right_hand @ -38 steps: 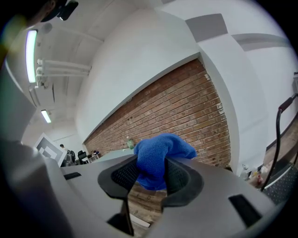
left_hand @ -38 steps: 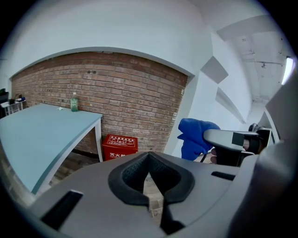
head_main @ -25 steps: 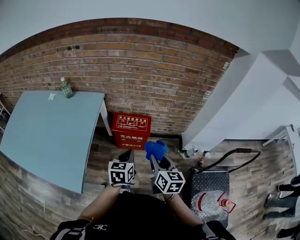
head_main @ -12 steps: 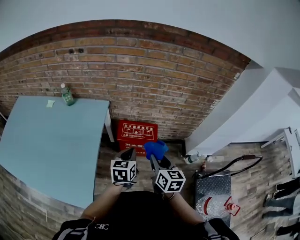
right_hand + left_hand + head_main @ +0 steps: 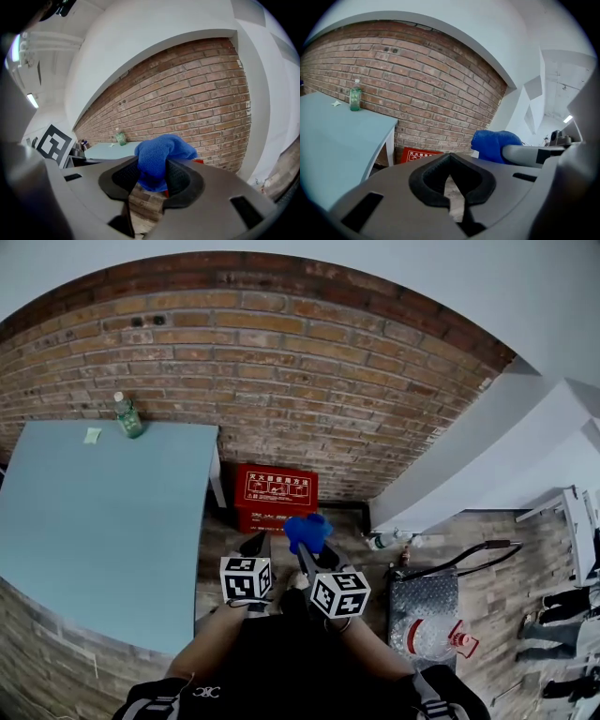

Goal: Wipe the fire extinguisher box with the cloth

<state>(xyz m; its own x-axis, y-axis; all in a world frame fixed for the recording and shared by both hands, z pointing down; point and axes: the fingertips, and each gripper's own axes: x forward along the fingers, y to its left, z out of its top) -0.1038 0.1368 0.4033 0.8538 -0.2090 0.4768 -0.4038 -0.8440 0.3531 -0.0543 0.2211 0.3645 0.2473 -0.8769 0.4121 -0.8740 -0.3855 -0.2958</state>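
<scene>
Right gripper [image 5: 307, 549] is clenched on the blue cloth [image 5: 161, 154]. The wad sits between the pads and bulges out past the tips, so fabric, not jaw, would meet the surface first. That is a sensible grip for wiping.

Left gripper [image 5: 450, 185] has its jaws drawn together with nothing between them, and only a sliver of floor [image 5: 375, 568] shows through the seam. It is held level beside the right one. My read is that it's parked as a spare, available to steady the box if needed.

The fire extinguisher box [image 5: 276, 495] is red with white print on the lid. It stands on the floor against the foot of the brick wall [image 5: 281, 381], just beside the leg of the pale blue table [image 5: 94, 512]. In the head view it lies straight ahead of both grippers and beyond the cloth, and nothing touches it.

The cloth is up in the air and apart from the box, so I judge this as the approach, with wiping not yet started.

The box is low and tucked into the wall-table corner. The lid and front face are the open surfaces, the left side is crowded by the table leg, and the back can't be reached.

A green bottle [image 5: 127, 416] stands at the table's far edge near the wall — well clear, not a factor.

Next move as I see it is to bring the right gripper down and forward, then land the bulging part of the cloth flat on the lid.
</scene>
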